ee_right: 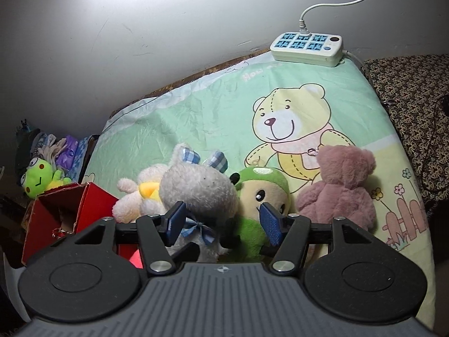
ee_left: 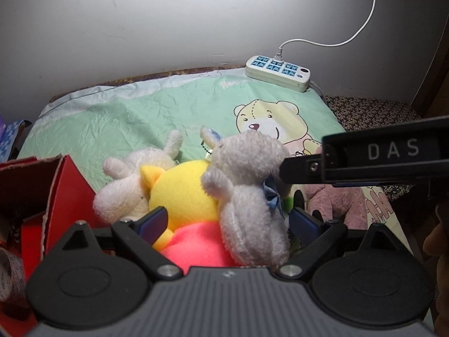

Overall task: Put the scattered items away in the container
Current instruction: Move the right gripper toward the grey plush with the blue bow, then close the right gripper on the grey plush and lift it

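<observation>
Several plush toys lie on a green bear-print pillow. A grey plush with a blue bow stands between the open pads of my left gripper, over a yellow and pink plush; a cream plush lies to the left. My right gripper is open around the grey plush and a green-hooded bear. A pink bear sits to the right. The red cardboard box is open at the left, also in the right wrist view. The right gripper's body crosses the left wrist view.
A white power strip with a cable lies at the pillow's far edge against the wall. A green frog toy and clutter sit at the far left. Patterned brown fabric covers the right side.
</observation>
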Action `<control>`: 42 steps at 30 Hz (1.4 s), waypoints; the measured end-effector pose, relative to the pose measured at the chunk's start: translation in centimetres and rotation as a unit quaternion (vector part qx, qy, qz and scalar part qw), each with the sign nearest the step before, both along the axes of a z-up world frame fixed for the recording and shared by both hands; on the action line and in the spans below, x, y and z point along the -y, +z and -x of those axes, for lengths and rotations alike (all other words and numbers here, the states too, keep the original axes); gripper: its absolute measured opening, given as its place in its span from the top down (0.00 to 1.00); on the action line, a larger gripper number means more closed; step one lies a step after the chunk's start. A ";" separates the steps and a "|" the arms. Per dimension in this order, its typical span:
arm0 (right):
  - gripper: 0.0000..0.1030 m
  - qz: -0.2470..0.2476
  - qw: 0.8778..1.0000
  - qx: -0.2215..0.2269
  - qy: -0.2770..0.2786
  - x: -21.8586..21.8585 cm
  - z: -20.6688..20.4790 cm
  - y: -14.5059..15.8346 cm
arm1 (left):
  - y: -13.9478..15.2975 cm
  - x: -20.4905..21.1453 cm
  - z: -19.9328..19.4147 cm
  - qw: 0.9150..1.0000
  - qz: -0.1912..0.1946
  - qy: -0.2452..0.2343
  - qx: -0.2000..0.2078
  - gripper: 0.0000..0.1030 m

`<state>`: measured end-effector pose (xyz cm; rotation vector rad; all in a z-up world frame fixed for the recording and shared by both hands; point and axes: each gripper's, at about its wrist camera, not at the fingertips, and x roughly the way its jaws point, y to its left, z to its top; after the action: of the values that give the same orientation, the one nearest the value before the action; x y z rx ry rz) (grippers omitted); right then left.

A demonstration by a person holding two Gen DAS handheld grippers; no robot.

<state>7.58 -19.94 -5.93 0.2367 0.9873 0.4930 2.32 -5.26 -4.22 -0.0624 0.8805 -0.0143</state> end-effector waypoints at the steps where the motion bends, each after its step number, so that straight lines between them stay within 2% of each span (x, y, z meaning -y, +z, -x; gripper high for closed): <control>1: 0.39 0.000 1.000 -0.001 0.004 -0.3 -0.1 -0.1 | -0.2 0.1 -0.2 1.000 0.003 -0.003 -0.004 0.19; 6: 0.36 -0.015 0.999 -0.024 0.017 -1.2 -0.9 -1.1 | -1.1 -0.1 -1.3 0.999 0.027 -0.010 -0.022 0.30; 8: 0.36 -0.019 0.999 -0.034 0.019 -1.5 -1.2 -1.6 | -1.4 -0.2 -1.6 0.999 0.040 -0.016 -0.027 0.44; 10: 0.36 -0.027 0.998 -0.048 0.022 -1.7 -1.5 -2.3 | -1.6 0.0 -1.7 0.998 0.043 -0.021 -0.028 0.48; 12: 0.42 -0.042 0.997 -0.061 0.024 -1.8 -1.7 -2.9 | -1.7 0.0 -1.8 0.998 0.044 -0.022 -0.026 0.50; 14: 0.45 -0.058 0.996 -0.071 0.023 -1.6 -1.9 -3.2 | -1.8 -0.1 -1.9 0.998 0.048 -0.022 -0.026 0.53; 17: 0.51 -0.064 0.996 -0.064 0.024 -1.4 -1.6 -3.1 | -1.6 -0.1 -1.9 0.998 0.053 -0.026 -0.022 0.57; 21: 0.54 -0.065 0.996 -0.056 0.021 -1.0 -1.3 -2.5 | -1.0 0.5 -1.6 0.998 0.045 -0.034 -0.014 0.59; 32: 0.54 -0.060 0.998 -0.022 0.016 -0.2 1.1 -0.1 | 1.4 1.1 1.0 0.998 0.045 -0.047 0.018 0.59; 42: 0.52 -0.057 0.998 -0.002 0.024 -0.9 3.3 1.2 | 2.4 0.4 3.7 0.997 0.042 -0.047 0.038 0.58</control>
<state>4.29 -19.03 -4.74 0.3163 0.9716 0.5930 -1.33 -5.68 -1.83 -0.0988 0.8066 -0.1399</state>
